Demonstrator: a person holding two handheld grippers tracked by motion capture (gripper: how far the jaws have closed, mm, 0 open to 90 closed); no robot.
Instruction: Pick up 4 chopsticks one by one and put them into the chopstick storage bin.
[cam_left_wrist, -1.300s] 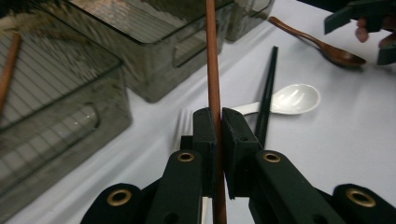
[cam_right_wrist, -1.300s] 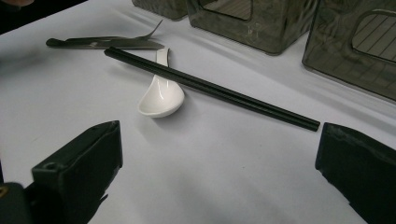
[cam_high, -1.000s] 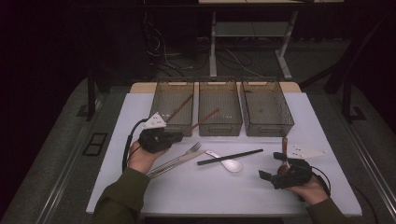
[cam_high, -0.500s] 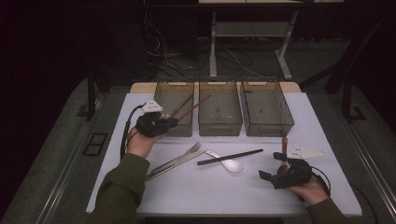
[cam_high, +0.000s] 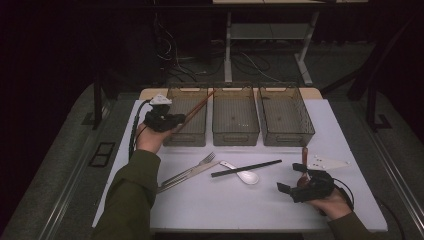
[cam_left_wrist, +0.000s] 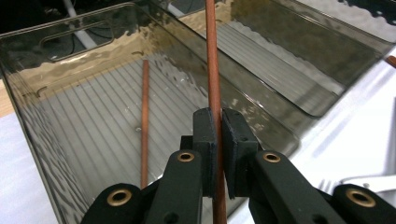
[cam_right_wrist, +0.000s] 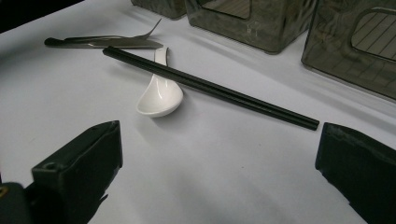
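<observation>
While the left gripper (cam_high: 167, 121) pinches a reddish-brown chopstick (cam_left_wrist: 212, 70) tight between its jaws above the leftmost clear bin (cam_high: 186, 131), the step in hand looks like sorting cutlery into bins, with this stick about to be dropped. A matching chopstick (cam_left_wrist: 144, 126) already lies on that bin's ribbed floor. The next move calls for lowering the stick until its length clears the rim, then letting the jaws part. On the table, from left to right, wait a fork (cam_high: 192, 170), a white spoon (cam_high: 243, 175) and a black chopstick pair (cam_high: 246, 168). The right gripper (cam_high: 300, 186) rests near the table's front edge, jaws spread wide and empty.
</observation>
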